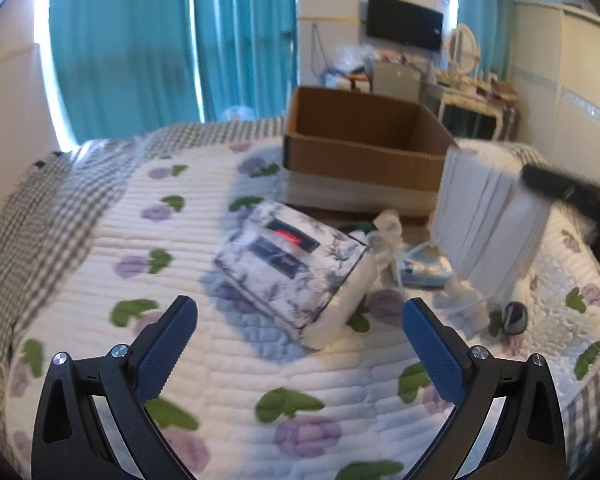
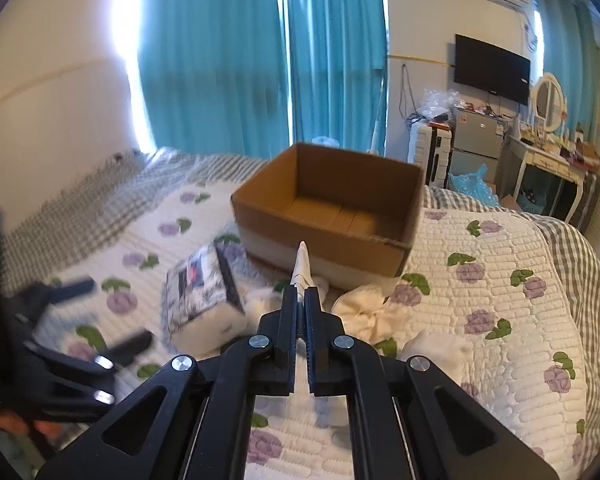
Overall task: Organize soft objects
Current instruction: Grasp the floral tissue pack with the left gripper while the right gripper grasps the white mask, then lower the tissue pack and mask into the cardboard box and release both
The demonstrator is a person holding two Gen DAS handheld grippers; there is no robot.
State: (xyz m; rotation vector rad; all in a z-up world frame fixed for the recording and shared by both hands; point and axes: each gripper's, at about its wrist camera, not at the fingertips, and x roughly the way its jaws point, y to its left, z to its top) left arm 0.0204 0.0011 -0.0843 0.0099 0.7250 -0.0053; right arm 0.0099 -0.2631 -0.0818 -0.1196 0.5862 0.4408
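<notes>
My right gripper [image 2: 300,292] is shut on a stack of white face masks [image 2: 302,266] and holds it above the bed; the stack shows in the left wrist view [image 1: 488,216], hanging from the right gripper [image 1: 540,184] in front of the box. An open, empty cardboard box [image 2: 332,216] stands on the bed; it also shows in the left wrist view [image 1: 364,148]. My left gripper [image 1: 300,320] is open and empty, hovering short of a floral tissue pack [image 1: 292,268]. That pack [image 2: 202,292] lies left of the box. The left gripper [image 2: 100,320] appears blurred at left.
White soft items [image 2: 364,312] lie on the floral quilt [image 2: 500,300] beside the pack. A blue-white packet [image 1: 424,268] and a small dark object [image 1: 515,317] lie near the hanging masks. Curtains, a fridge and a dresser stand beyond the bed.
</notes>
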